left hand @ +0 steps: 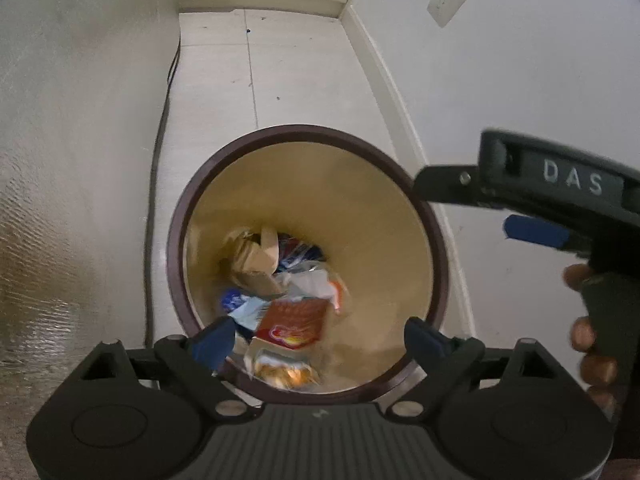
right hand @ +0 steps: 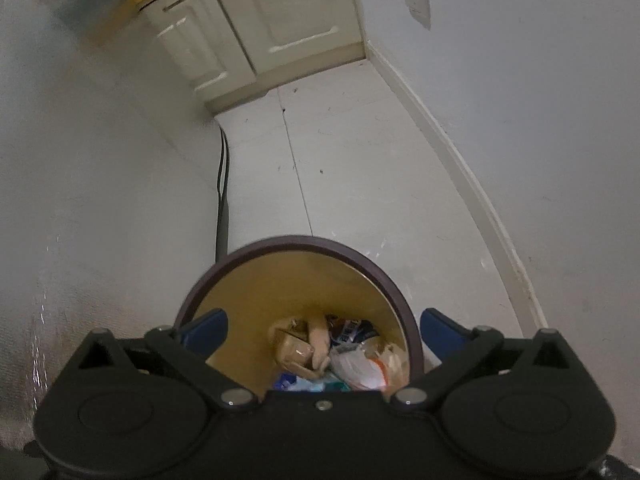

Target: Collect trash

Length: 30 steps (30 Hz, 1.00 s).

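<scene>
Both tools hang open over the bin, with a red packet loose in its mouth.

The round bin with a dark brown rim and tan inner wall (left hand: 304, 184) stands on the pale tiled floor (left hand: 304, 76) beside the white wall (left hand: 520, 80). In it lie crumpled brown paper (left hand: 256, 256), white and blue plastic wrappers (left hand: 308, 280) and a red and orange snack packet (left hand: 294, 320), blurred and directly below the left tool (left hand: 320, 338). That tool's blue pads are spread apart and hold nothing. The right tool (right hand: 320, 330) is just as wide and empty. I'd judge this trash light, soft, crinkly and somewhat slippery. Pinch a folded edge or bunched corner, since flat film would slide. The bin itself looks stiff and is best taken by its rim.
</scene>
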### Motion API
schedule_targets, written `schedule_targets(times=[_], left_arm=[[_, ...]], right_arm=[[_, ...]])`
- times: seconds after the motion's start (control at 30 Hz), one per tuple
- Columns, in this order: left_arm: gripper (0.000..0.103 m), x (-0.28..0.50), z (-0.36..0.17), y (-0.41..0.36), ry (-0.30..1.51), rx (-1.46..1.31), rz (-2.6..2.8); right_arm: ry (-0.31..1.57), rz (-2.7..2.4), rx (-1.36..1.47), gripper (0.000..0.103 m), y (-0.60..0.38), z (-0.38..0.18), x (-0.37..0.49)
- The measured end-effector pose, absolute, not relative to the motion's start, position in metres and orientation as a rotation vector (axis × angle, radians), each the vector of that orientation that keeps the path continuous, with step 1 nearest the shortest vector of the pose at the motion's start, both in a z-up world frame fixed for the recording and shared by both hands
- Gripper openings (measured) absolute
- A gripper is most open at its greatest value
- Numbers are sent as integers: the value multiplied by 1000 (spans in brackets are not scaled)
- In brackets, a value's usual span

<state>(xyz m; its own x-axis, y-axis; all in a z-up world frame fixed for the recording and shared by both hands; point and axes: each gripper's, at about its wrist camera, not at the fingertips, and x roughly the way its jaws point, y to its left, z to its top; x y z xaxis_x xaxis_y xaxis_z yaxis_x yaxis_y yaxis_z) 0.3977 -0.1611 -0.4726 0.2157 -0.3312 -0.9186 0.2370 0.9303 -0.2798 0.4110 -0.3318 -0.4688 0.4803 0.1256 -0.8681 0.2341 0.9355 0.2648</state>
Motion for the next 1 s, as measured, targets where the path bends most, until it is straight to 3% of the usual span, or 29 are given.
schedule_targets(times=[0.27, 1.0], left_arm=[[103, 404, -480, -158, 1325, 2, -305], [103, 389, -430, -126, 1238, -18, -152]], right_arm=[[1146, 6, 234, 103, -323, -470, 403], [1150, 17, 180, 103, -330, -456, 380]])
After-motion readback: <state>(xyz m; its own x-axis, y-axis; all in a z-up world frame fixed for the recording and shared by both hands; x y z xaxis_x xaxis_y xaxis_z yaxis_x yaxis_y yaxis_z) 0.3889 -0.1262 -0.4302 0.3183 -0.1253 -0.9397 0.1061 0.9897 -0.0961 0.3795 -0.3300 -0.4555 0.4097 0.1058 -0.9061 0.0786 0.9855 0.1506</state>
